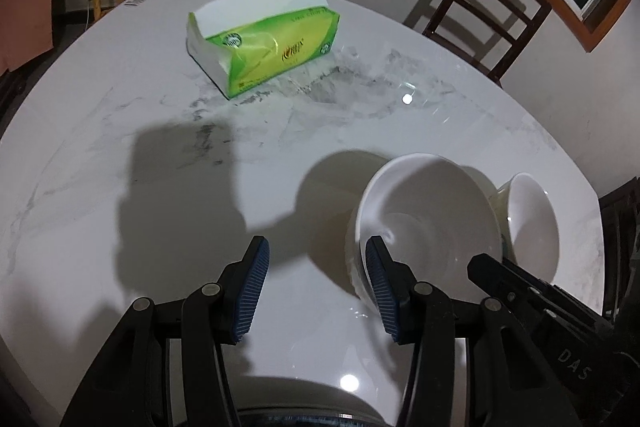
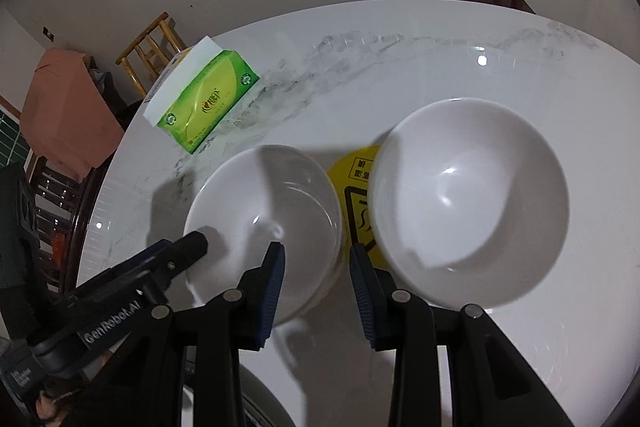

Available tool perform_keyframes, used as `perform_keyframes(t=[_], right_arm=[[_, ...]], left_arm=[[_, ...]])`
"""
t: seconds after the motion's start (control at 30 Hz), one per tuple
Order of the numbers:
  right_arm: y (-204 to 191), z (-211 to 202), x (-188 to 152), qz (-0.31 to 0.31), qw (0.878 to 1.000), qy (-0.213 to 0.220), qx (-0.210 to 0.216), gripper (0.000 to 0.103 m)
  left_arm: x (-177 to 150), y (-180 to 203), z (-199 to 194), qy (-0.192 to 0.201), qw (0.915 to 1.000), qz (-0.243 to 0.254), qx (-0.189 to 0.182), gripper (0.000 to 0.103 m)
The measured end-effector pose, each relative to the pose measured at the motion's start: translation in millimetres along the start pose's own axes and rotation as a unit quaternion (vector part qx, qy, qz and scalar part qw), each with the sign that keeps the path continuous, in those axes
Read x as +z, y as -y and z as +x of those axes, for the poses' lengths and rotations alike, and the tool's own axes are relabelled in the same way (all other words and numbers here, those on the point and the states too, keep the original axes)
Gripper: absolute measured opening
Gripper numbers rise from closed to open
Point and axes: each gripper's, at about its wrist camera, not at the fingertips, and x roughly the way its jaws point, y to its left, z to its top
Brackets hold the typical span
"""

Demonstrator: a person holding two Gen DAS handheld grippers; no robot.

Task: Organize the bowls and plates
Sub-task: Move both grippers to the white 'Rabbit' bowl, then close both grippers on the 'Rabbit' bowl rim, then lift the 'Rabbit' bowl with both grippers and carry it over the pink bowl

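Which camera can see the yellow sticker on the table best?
The right wrist view. There the yellow sticker shows between the two white bowls, with its black markings partly visible, though both bowls cover its sides. In the left wrist view only a faint pale sliver shows between the bowls, too hidden to be sure it is the sticker.

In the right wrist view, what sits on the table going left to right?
Green tissue pack → left white bowl → yellow round sticker → right white bowl. Both grippers are open; neither holds anything.
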Motion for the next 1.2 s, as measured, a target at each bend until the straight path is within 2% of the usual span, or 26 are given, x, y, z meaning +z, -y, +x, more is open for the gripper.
perform_keyframes(t=[0.2,0.3,0.4,0.47,0.83,1.2], right_arm=[[-0.3,12.8,1.4,-0.005,1.000,-0.013,-0.010,0.032],[-3.2,14.8,0.7,-0.013,1.000,-0.017,-0.013,0.031],[-3.7,15.2,0.0,-0.017,1.000,-0.015,-0.014,0.021],[-1.3,14.3,-0.4,-0.013,1.000,-0.016,-0.006,0.020],[0.2,2.0,-13.6,-0.004,1.000,-0.022,0.003,0.019],[4.1,-40.3,-30.8,-0.004,1.000,-0.005,0.003,0.019]], left_arm=[[0.1,1.2,16.5,-0.016,0.9998,-0.001,-0.011,0.041],[0.1,4.3,19.9,-0.017,0.9997,0.004,-0.016,0.036],[0.3,7.5,20.5,-0.020,0.9995,0.007,-0.025,0.024],[-0.3,9.8,20.7,-0.023,0.9992,0.011,-0.031,0.014],[-14.0,11.2,15.6,-0.042,0.9985,0.012,-0.032,0.012],[-33.0,32.0,-14.8,-0.034,0.9983,0.033,-0.033,0.012]])
